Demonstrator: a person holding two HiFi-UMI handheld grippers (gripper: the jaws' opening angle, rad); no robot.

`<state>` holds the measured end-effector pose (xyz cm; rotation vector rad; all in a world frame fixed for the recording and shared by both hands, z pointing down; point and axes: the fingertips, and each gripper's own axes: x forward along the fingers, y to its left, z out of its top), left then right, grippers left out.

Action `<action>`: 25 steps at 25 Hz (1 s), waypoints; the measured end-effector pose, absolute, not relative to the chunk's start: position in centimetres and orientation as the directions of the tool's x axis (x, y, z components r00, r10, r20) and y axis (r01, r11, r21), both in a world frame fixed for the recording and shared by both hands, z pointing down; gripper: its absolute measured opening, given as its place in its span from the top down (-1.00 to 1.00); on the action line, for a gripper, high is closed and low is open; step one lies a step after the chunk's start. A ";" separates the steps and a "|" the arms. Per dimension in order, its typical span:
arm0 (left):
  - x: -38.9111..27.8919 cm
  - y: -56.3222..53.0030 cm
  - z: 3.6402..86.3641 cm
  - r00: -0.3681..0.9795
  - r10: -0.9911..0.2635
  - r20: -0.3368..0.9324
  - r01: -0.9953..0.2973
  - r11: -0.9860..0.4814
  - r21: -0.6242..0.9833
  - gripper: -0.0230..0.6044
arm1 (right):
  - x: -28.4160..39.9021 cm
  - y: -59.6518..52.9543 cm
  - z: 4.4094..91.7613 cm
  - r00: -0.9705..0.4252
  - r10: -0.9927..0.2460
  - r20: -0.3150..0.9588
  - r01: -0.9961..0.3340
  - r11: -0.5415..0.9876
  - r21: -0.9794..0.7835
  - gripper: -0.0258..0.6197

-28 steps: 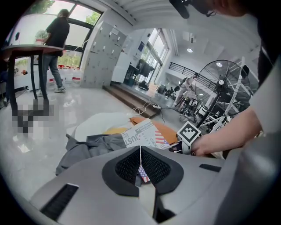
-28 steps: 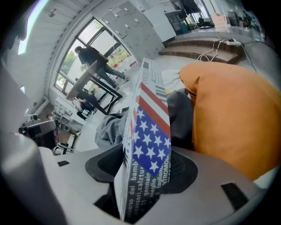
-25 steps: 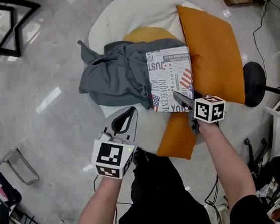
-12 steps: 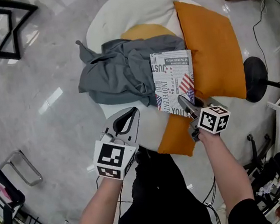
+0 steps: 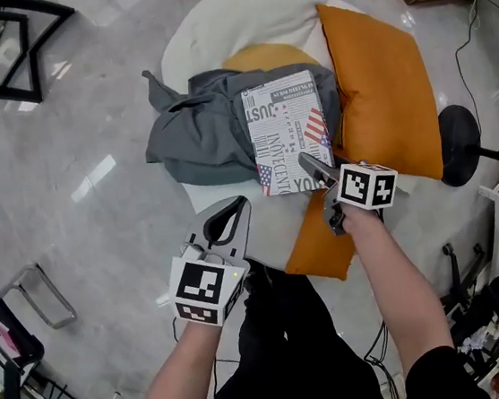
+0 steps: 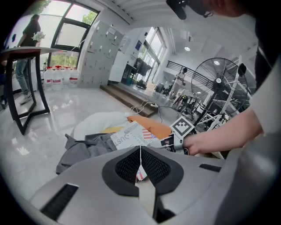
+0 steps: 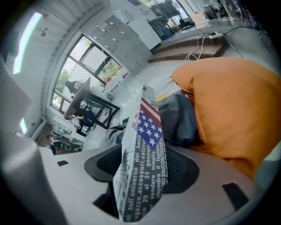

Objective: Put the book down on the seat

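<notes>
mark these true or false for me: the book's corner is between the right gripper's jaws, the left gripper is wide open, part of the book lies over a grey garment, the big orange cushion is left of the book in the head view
1. The book's corner is between the right gripper's jaws. True; those jaws have just been opening.
2. The left gripper is wide open. False: its jaws are together, with nothing between them.
3. Part of the book lies over a grey garment. True.
4. The big orange cushion is left of the book in the head view. False: it lies to the book's right.
</notes>
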<state>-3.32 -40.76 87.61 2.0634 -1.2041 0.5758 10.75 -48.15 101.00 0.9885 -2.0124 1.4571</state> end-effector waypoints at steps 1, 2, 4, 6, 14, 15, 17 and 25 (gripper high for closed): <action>-3.5 -40.7 87.6 0.474 -0.583 0.660 -0.879 -0.347 0.326 0.90 | 11.9 -48.3 101.2 -0.602 -0.296 0.741 -0.797 0.168 -0.580 0.04; -3.7 -40.7 87.7 0.472 -0.583 0.661 -0.881 -0.345 0.324 0.90 | 13.1 -48.4 101.1 -0.572 -0.320 0.755 -0.819 0.170 -0.548 0.01; -4.1 -40.6 87.9 0.467 -0.584 0.664 -0.883 -0.340 0.323 0.90 | 15.1 -47.9 100.9 -0.521 -0.352 0.778 -0.854 0.193 -0.484 0.01; -4.6 -40.6 87.6 0.459 -0.588 0.666 -0.888 -0.326 0.324 0.90 | 16.5 -46.3 101.3 -0.500 -0.332 0.800 -0.866 0.209 -0.454 0.03; -5.5 -41.5 78.8 0.458 -0.647 0.609 -0.889 -0.319 0.329 0.90 | 15.9 -41.2 95.9 -0.492 -0.305 0.815 -0.867 0.259 -0.427 0.39; -5.5 -41.3 77.6 0.470 -0.650 0.597 -0.882 -0.323 0.344 0.90 | 15.2 -41.0 94.5 -0.501 -0.320 0.804 -0.863 0.258 -0.435 0.43; -5.8 -41.1 74.9 0.492 -0.668 0.558 -0.866 -0.311 0.392 0.90 | 13.6 -40.7 91.8 -0.521 -0.354 0.777 -0.852 0.265 -0.451 0.51; -6.3 -36.3 64.0 0.528 -0.716 0.457 -0.833 -0.330 0.444 0.92 | 9.8 -35.7 79.8 -0.573 -0.412 0.709 -0.819 0.330 -0.470 0.72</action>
